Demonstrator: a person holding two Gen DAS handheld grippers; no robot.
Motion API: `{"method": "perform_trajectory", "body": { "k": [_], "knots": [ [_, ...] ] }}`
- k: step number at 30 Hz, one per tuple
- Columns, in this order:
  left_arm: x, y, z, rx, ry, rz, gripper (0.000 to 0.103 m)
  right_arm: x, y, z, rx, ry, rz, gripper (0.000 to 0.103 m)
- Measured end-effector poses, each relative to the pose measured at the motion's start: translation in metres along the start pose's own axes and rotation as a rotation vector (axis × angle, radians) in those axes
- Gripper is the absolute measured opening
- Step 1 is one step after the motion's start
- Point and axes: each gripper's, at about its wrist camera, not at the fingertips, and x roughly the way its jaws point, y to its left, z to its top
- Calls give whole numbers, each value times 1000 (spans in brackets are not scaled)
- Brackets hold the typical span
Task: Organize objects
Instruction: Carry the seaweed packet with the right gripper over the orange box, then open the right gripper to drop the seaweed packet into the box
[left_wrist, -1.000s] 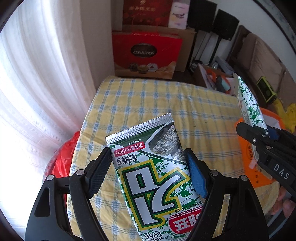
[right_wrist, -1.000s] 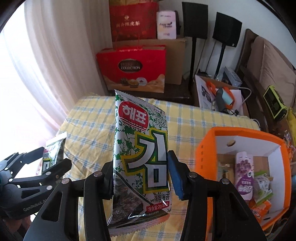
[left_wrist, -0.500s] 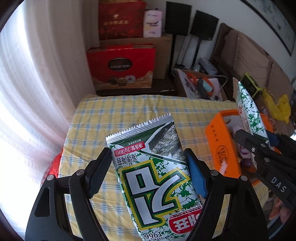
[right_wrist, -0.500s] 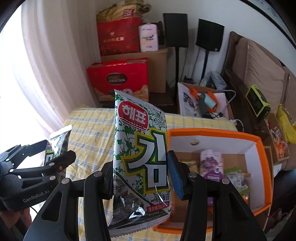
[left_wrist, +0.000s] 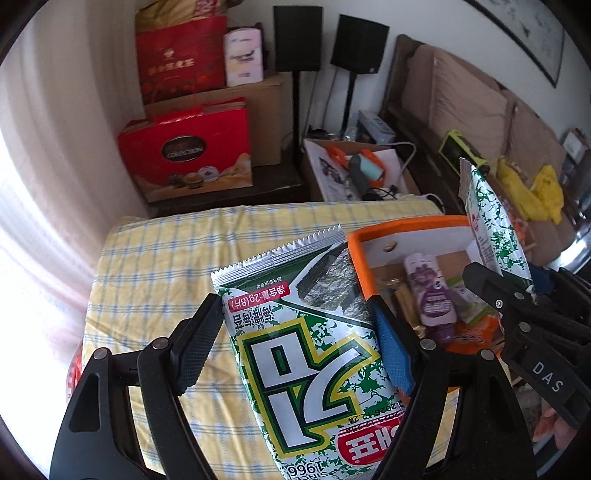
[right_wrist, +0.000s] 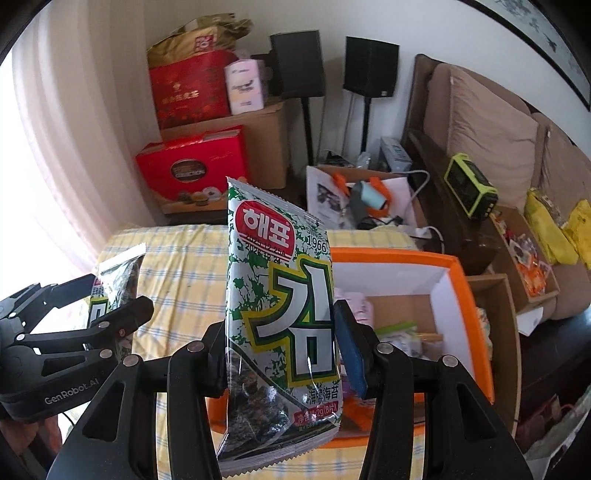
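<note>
Both claws have moved toward the orange box since a second ago, and more of its inside now shows in each view.

The left claw (left_wrist: 295, 332) grips a seaweed packet (left_wrist: 306, 350) between its black and blue pads, label upside down to the camera, the serrated end pointing away. The packet hangs above the checked desk (left_wrist: 166, 266), its far corner overlapping the box's near-left corner in this view.

The right claw (right_wrist: 280, 347) is clamped on a second packet (right_wrist: 280, 295), upright, red logo on top, lower end hanging below the pads. In the left view that claw (left_wrist: 517, 295) stands over the box's right side with its packet (left_wrist: 491, 229) seen edge-on. In the right view the left claw (right_wrist: 92, 314) sits to the left, above the desk (right_wrist: 177, 273).

The box (left_wrist: 406, 225) rests on the desk's right part, white inside, holding a purple pouch (left_wrist: 430, 295) and other small snacks.

Beyond the desk stand a red gift box (right_wrist: 192, 170), cartons, two black speakers (right_wrist: 371, 66) and a sofa (right_wrist: 487, 129). A green device (right_wrist: 469, 190) sits by the sofa.
</note>
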Motion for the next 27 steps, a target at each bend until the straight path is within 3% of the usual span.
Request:
{"method": "perform_trajectory", "body": {
  "k": [16, 23, 24, 25, 27],
  "knots": [
    [29, -86, 17, 86, 11, -29, 77, 8, -74, -7, 74, 16, -72, 47],
    [43, -99, 24, 91, 13, -36, 84, 25, -92, -9, 102, 11, -90, 47],
    [44, -99, 24, 87, 18, -37, 86, 28, -94, -8, 109, 10, -87, 50],
    [46, -97, 24, 72, 25, -41, 86, 31, -96, -9, 119, 12, -89, 63],
    [44, -94, 24, 61, 22, -51, 86, 31, -99, -12, 136, 7, -92, 68]
  ]
}}
